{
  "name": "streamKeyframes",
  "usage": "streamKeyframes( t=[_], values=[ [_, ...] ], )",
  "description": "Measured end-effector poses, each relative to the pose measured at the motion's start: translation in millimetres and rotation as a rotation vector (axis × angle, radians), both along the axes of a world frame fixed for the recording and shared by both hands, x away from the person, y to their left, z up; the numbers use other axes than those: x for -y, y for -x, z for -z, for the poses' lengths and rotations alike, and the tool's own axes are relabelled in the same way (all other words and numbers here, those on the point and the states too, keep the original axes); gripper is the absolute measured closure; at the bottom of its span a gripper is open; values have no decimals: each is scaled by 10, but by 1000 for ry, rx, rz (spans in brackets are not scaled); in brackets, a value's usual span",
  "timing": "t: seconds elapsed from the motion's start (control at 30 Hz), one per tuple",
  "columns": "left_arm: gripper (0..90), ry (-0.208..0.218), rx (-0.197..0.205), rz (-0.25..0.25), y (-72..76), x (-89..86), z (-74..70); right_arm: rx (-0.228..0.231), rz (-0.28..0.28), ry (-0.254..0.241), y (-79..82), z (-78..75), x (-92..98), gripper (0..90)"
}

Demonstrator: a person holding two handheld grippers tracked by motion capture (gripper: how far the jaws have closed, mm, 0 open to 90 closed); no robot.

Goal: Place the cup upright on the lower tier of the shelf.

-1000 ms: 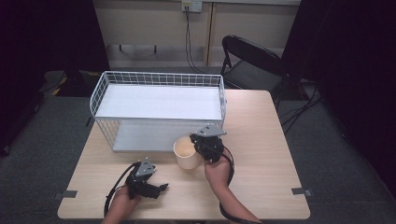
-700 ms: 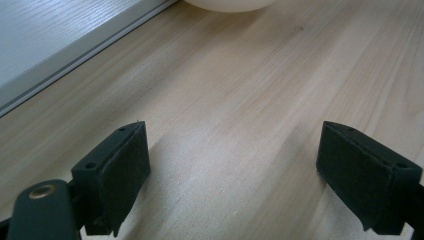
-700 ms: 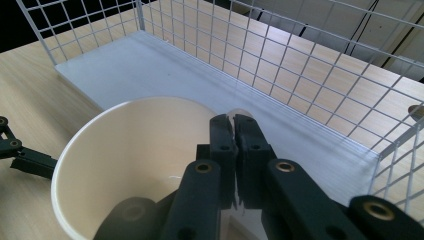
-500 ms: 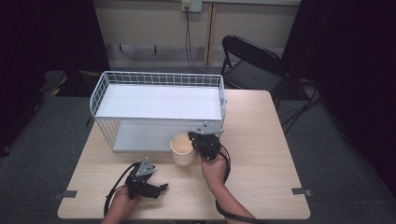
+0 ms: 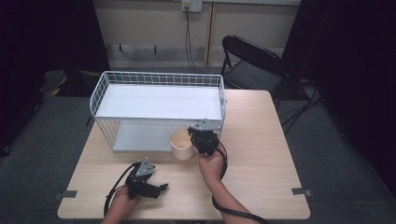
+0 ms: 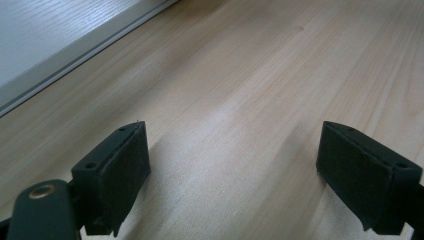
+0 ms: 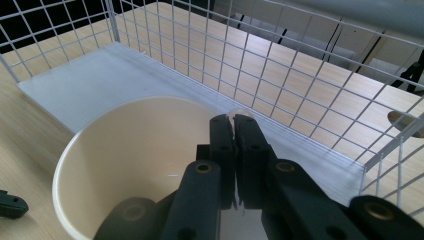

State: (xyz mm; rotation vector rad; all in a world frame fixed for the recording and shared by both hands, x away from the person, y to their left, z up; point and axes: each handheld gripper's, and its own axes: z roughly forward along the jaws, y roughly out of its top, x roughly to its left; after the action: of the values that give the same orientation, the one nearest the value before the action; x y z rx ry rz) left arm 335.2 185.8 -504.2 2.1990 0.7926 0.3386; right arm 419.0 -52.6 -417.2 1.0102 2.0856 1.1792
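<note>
A cream cup point(image 5: 181, 143) stands at the front edge of the white wire rack point(image 5: 159, 79), by the lower shelf point(image 5: 140, 137). My right gripper point(image 5: 193, 140) is shut on the cup's right rim. In the right gripper view its jaws point(image 7: 234, 122) pinch the wall of the cup point(image 7: 125, 150), whose inside looks empty, with the rack's wire side point(image 7: 250, 55) just beyond. My left gripper point(image 5: 161, 188) lies low on the table near the front edge, pointing right. In the left gripper view it point(image 6: 232, 160) is open over bare wood.
The rack takes up the far left half of the wooden table point(image 5: 261, 140) and has a white top shelf point(image 5: 159, 102). The lower shelf's edge point(image 6: 50, 40) lies ahead of the left gripper. A black folding chair point(image 5: 252, 60) stands behind the table.
My right gripper has carried the cup a little up and left, closer to the rack's lower shelf. The left gripper has stayed where it was.
</note>
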Motion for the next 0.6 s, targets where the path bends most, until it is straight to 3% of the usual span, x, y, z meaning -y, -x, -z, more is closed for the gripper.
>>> streamKeyframes(
  t=[0.6],
  values=[
    [130, 0, -1, 0, 1, 1, 1, -26, 34, -4, -95, 69, 30, 862]
  ],
)
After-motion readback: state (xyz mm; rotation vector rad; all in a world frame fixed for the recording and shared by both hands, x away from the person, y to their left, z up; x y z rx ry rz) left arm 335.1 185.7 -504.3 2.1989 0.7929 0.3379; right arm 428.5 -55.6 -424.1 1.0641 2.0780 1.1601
